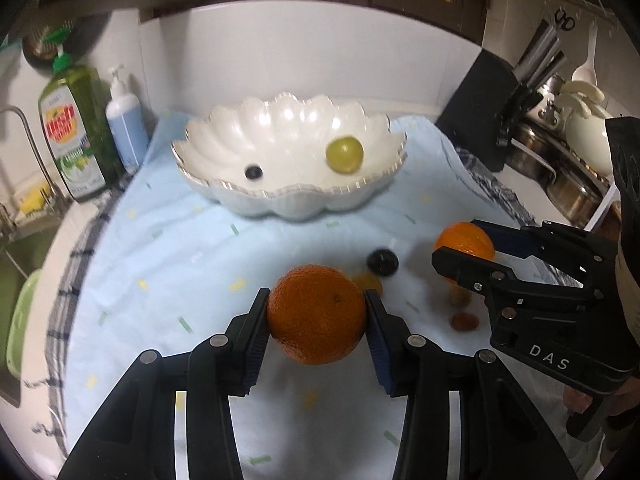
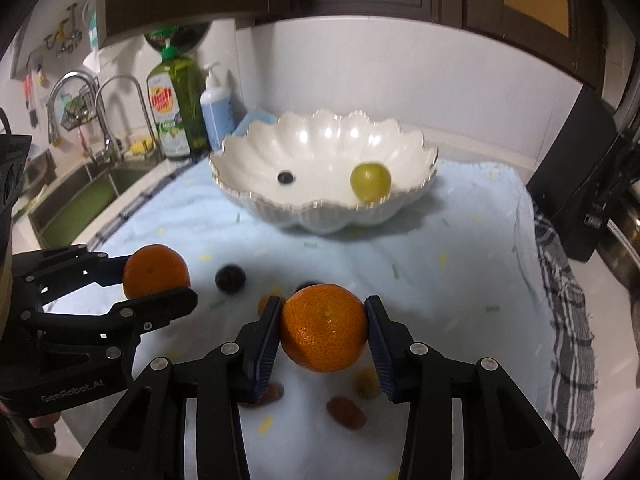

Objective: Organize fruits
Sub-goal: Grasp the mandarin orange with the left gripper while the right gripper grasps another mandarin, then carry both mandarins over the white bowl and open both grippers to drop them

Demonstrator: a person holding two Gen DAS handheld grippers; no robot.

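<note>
Left gripper & right gripper angled down, jaws each clamped on fruit.

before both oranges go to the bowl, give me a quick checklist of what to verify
1. Left gripper clamped on its round orange fruit: ok.
2. Right gripper clamped on its orange: ok.
3. White scalloped bowl upright on the pale blue cloth: ok.
4. Room beside the green grape and dark berry inside: ok.
5. Oranges lifted off the cloth: cannot tell.
</note>
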